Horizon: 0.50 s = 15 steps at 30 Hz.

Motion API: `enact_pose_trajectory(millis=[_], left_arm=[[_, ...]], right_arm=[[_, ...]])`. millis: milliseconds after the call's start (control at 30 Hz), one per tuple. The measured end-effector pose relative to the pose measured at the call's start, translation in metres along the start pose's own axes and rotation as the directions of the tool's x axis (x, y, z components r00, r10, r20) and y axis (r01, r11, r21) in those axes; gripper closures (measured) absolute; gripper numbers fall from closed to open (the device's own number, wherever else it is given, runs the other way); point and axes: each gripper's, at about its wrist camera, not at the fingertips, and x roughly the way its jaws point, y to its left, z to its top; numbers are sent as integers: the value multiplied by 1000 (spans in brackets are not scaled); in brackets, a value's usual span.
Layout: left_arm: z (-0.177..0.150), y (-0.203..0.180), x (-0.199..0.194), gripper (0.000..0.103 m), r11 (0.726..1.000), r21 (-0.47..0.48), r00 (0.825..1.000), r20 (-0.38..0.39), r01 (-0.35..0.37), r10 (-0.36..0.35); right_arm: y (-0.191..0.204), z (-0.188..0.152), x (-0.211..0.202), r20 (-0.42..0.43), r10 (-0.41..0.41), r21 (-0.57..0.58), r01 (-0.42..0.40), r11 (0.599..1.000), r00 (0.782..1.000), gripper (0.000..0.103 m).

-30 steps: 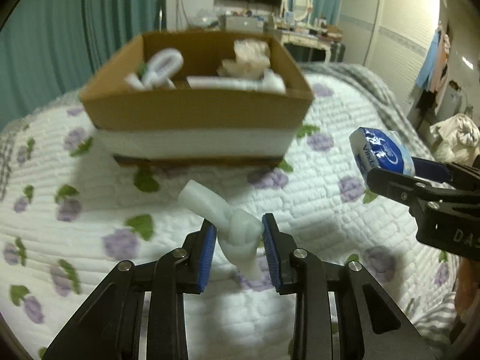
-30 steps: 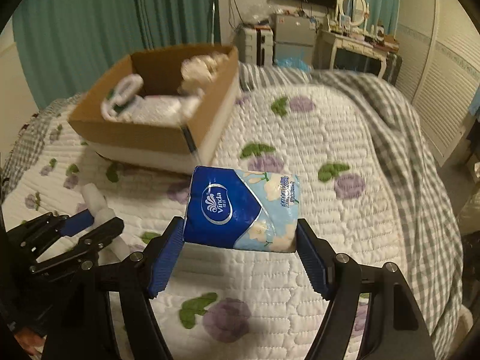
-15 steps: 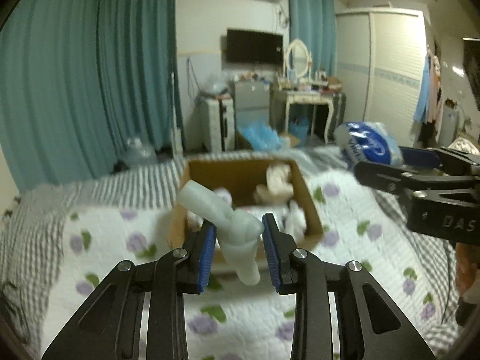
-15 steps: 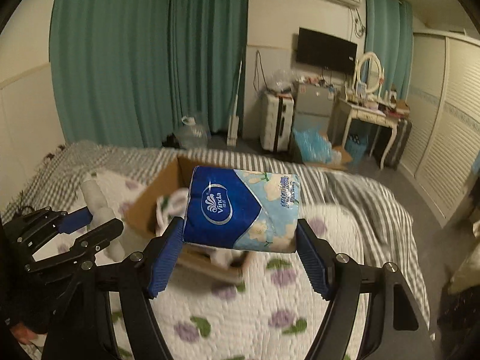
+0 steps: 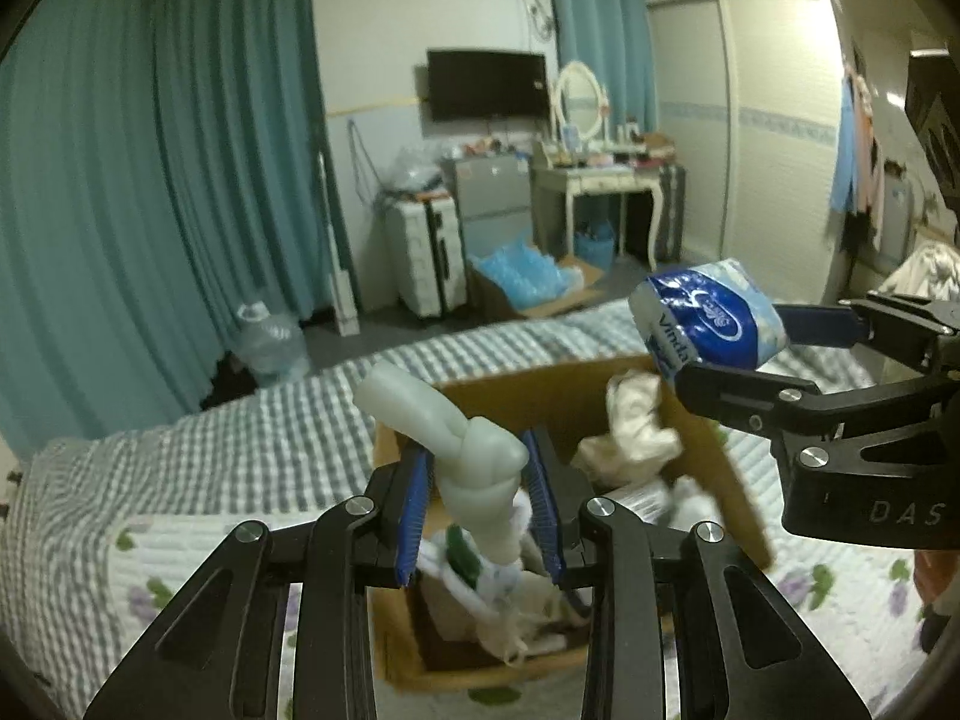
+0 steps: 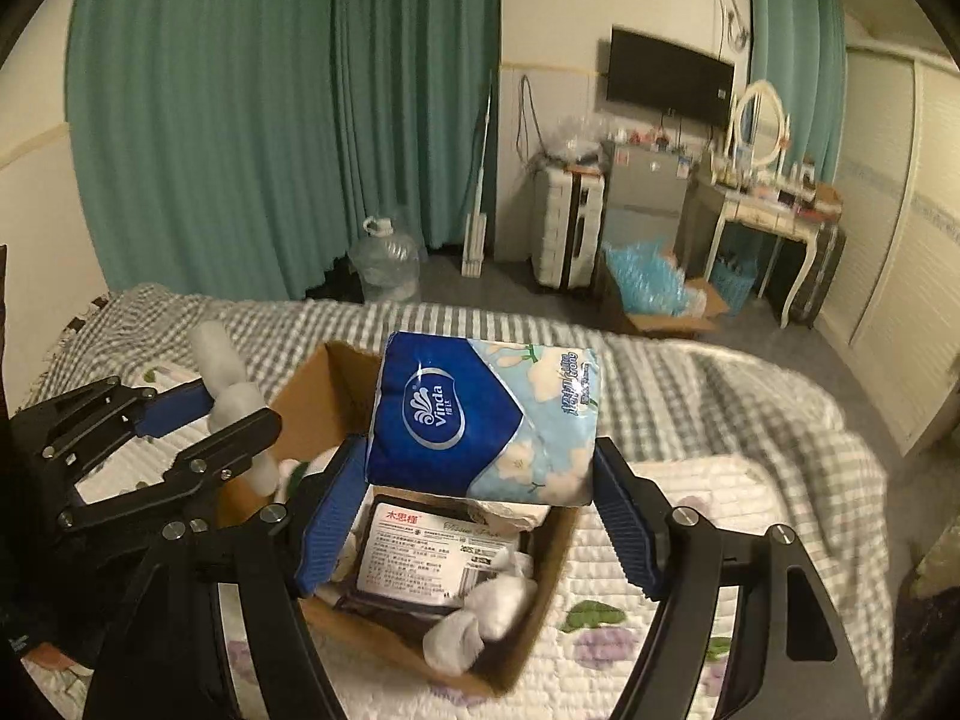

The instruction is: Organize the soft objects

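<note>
My left gripper (image 5: pixel 480 498) is shut on a knotted white sock (image 5: pixel 474 456) and holds it above the left part of an open cardboard box (image 5: pixel 738 498) on the bed. My right gripper (image 6: pixel 480 486) is shut on a blue Vinda tissue pack (image 6: pixel 480 414) and holds it above the same box (image 6: pixel 540 618). The box holds several soft white items and a flat tissue packet (image 6: pixel 432 552). The right gripper with the pack also shows in the left wrist view (image 5: pixel 708 324); the left gripper with the sock shows in the right wrist view (image 6: pixel 234 402).
The box sits on a white quilt with purple flowers (image 6: pixel 690 570) over a grey checked blanket (image 5: pixel 210 450). Beyond the bed are teal curtains (image 6: pixel 270 120), a water jug (image 6: pixel 384 258), a suitcase (image 5: pixel 426 252), a dressing table (image 5: pixel 600 180) and a wardrobe (image 5: pixel 780 120).
Both grippers have risen from the quilt and moved forward over the box, each keeping its object. The box now lies directly below them instead of ahead.
</note>
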Motion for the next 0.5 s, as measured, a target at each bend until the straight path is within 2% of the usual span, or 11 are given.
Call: enact_pose_trajectory(millis=[133, 267, 333, 367, 400, 467, 500], left_arm=[[-8, 3, 30, 72, 1000, 22, 1000, -24, 9, -9], [-14, 4, 42, 68, 999, 11, 999, -24, 36, -36], [-13, 4, 44, 66, 999, 10, 999, -21, 39, -39], [-12, 3, 45, 59, 999, 7, 999, -31, 32, -32], [-11, 4, 47, 56, 1000, 3, 998, -47, 28, -28], [-11, 4, 43, 41, 1000, -9, 998, -59, 27, -28], [-9, 5, 40, 39, 1000, -12, 998, -57, 18, -18]], right_arm=[[-7, -6, 38, -36, 10, 25, -9, 1000, 999, 30], [-14, -8, 64, -48, 22, 65, -19, 998, 999, 28], [-19, -8, 69, -43, 38, 93, -34, 995, 998, 20], [-20, -7, 69, -34, 55, 103, -52, 993, 998, 12], [-25, -8, 64, -15, 53, 108, -51, 993, 998, 12], [-22, -8, 56, 3, 19, 114, -19, 993, 1000, 11], [-23, -7, 51, 6, 14, 115, -15, 993, 1000, 11]])
